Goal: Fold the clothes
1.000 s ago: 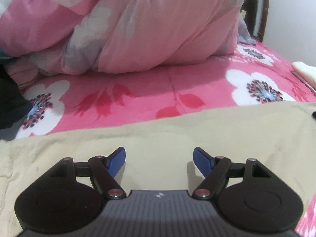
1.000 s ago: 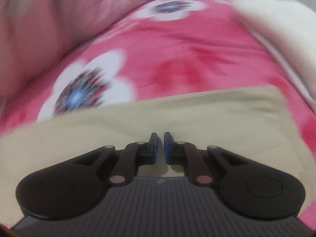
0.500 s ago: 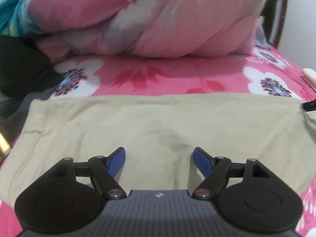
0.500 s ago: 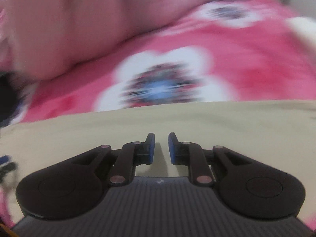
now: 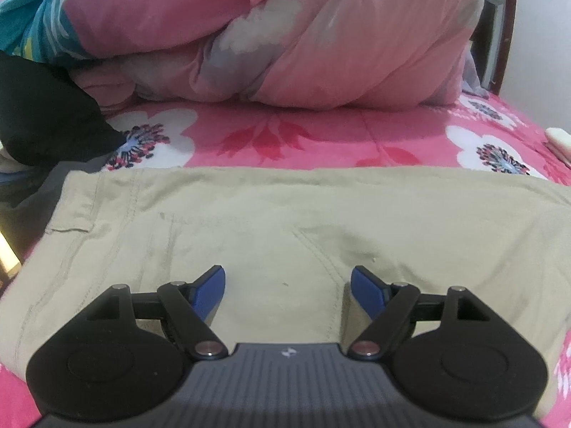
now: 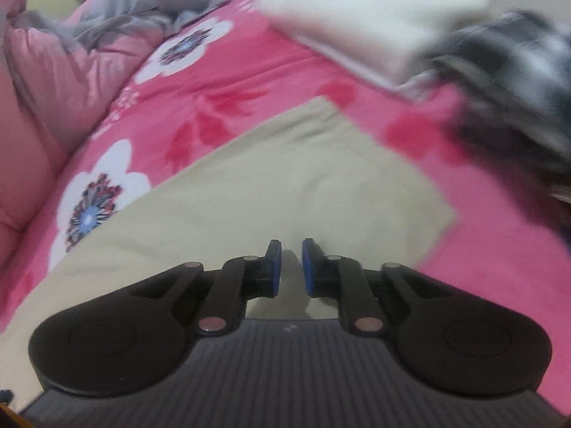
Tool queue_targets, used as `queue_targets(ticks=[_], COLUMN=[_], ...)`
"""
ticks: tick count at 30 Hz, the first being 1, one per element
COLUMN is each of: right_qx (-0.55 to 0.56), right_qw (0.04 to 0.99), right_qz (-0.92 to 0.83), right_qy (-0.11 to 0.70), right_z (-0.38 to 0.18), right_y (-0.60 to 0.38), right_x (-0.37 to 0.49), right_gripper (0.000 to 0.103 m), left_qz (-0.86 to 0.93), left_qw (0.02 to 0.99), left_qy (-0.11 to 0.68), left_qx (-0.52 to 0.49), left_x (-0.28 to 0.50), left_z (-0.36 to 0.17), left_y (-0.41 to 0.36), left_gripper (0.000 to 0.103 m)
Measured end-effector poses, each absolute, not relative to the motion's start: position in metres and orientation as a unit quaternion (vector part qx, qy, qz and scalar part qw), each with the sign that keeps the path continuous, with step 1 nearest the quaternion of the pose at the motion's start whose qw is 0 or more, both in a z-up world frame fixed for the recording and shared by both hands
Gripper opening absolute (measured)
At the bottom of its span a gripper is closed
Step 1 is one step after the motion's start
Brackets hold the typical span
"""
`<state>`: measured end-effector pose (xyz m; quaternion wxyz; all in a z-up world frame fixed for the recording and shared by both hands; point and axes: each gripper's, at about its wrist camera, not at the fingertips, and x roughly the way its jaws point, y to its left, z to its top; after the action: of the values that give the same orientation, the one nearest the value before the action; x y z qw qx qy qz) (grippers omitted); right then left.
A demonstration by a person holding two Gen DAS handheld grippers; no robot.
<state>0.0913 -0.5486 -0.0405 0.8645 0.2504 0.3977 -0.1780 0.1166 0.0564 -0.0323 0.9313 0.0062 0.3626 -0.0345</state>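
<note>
Fingers: left gripper (image 5: 287, 285) spread wide, right gripper (image 6: 291, 267) nearly closed, both empty above beige folded trousers (image 5: 285, 221)
Around: puffy pink quilt (image 5: 285, 35) behind, white folded cloth (image 6: 374, 18) and blurry dark garment (image 6: 517, 89) nearby on pink floral bed (image 5: 321, 135)

Pink duvet (image 5: 285, 35) blocks beyond khaki trousers (image 5: 285, 221).

Both wrist views low, close over khaki trousers (image 5: 285, 214), sharing pink bedsheet (image 6: 249, 82)

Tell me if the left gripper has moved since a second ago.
Yes. The left gripper has pulled back and swung left: the beige trousers' far edge and the black garment now show more fully.
</note>
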Motion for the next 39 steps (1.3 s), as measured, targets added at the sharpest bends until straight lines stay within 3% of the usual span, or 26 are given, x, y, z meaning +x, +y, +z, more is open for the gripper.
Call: queue_targets(ticks=[3,6,10,15,19,23,28,33,39], right_qx=[0.214,0.155,0.067,-0.088,-0.092,-0.049,-0.041,-0.076,-0.114], right_qw=[0.887,0.899,0.886,0.900,0.894,0.909,0.924,0.913,0.900], right_qz=[-0.106,0.003,0.092,0.076,0.022,0.023,0.116,0.134,0.121], right_qy=[0.395,0.409,0.450,0.421,0.438,0.413,0.361,0.377,0.403], right_z=[-0.022,-0.015,-0.036,-0.057,-0.049,-0.018,-0.014,-0.066,-0.048], right_y=[-0.488,-0.401,-0.306,-0.290,-0.324,-0.318,-0.241,-0.220,-0.241], right_x=[0.104,0.131,0.157,0.092,0.040,0.036,0.067,0.047,-0.011], right_gripper=[0.017,0.026,0.029,0.032,0.048,0.047,0.047,0.047,0.050], left_qz=[-0.025,-0.014,-0.005,-0.009,-0.019,-0.017,-0.006,-0.008,-0.015], left_qw=[0.932,0.927,0.928,0.931,0.932,0.930,0.928,0.929,0.930], left_qy=[0.363,0.374,0.372,0.365,0.362,0.366,0.371,0.368,0.365], left_qx=[0.011,0.015,0.026,0.016,0.025,0.027,0.028,0.023,0.030], left_x=[0.121,0.130,0.135,0.133,0.131,0.131,0.133,0.133,0.130], left_z=[-0.030,-0.034,-0.040,-0.043,-0.043,-0.042,-0.041,-0.042,-0.043], left_y=[0.058,0.058,0.057,0.061,0.063,0.063,0.060,0.061,0.063], left_gripper=[0.079,0.079,0.080,0.079,0.080,0.079,0.080,0.080,0.080])
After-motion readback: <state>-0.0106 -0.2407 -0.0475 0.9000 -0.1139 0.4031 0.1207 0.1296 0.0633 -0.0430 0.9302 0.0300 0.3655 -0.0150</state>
